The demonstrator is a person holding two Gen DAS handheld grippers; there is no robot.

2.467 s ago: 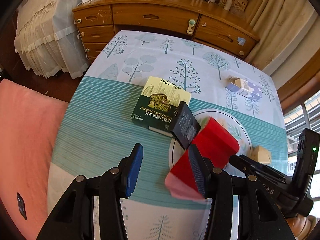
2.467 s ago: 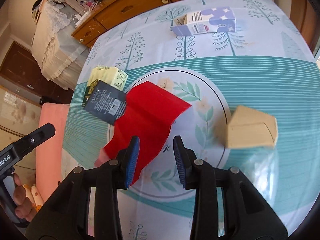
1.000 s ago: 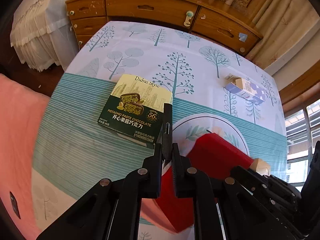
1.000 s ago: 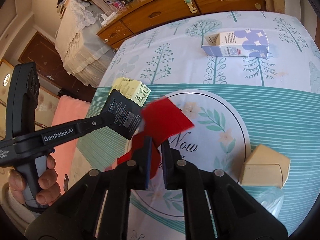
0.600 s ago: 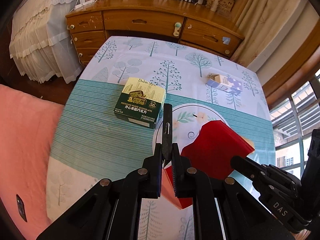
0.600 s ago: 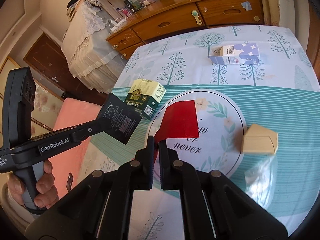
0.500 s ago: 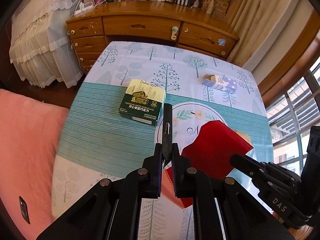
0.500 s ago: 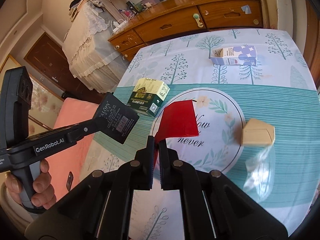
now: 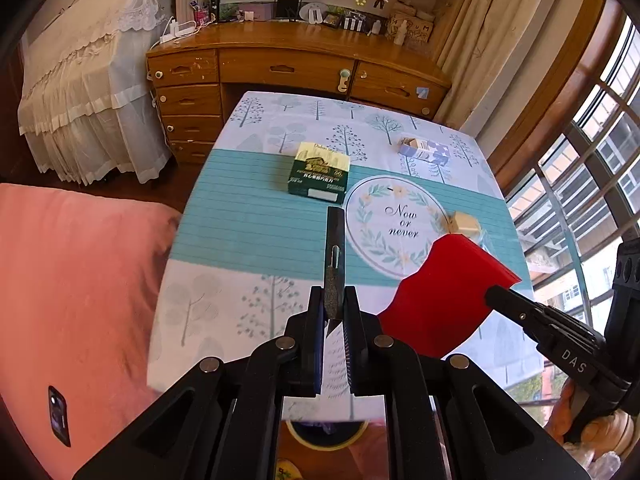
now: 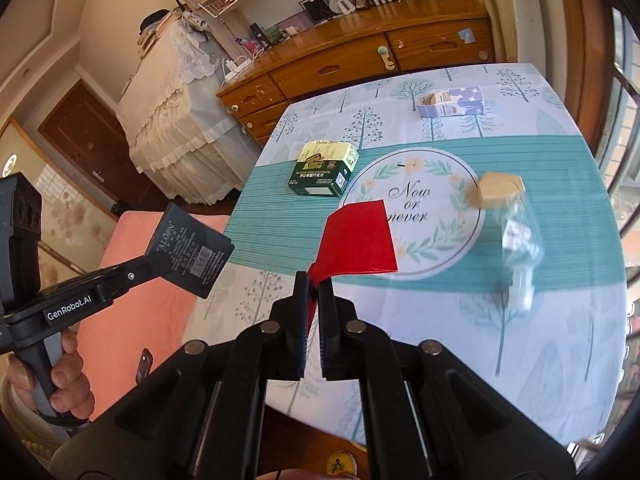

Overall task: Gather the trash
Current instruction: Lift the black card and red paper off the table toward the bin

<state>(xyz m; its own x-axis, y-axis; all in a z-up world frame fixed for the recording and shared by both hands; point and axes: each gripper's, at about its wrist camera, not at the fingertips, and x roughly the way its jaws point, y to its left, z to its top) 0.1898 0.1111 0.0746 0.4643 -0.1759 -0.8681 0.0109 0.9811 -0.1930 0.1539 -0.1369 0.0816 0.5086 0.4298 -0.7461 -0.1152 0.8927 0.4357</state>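
left claw (image 9: 334, 312): clamped on a flat black packet (image 10: 190, 250)
right claw (image 10: 314, 280): pinching a red wrapper (image 10: 358, 238)
table (image 9: 248, 220): green chocolate box (image 9: 320, 172) sits there

The right gripper (image 10: 313, 280) pinches a red paper (image 10: 358, 238) above the table (image 10: 520, 340).

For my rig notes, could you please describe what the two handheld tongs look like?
Both are black plastic with silver rivets and blue ribbed pads. The left tongs have a dark handle with white "GenRobot.AI" lettering and a boxy top. The right tongs carry white "DAS" lettering. No cables or sleeves are visible.
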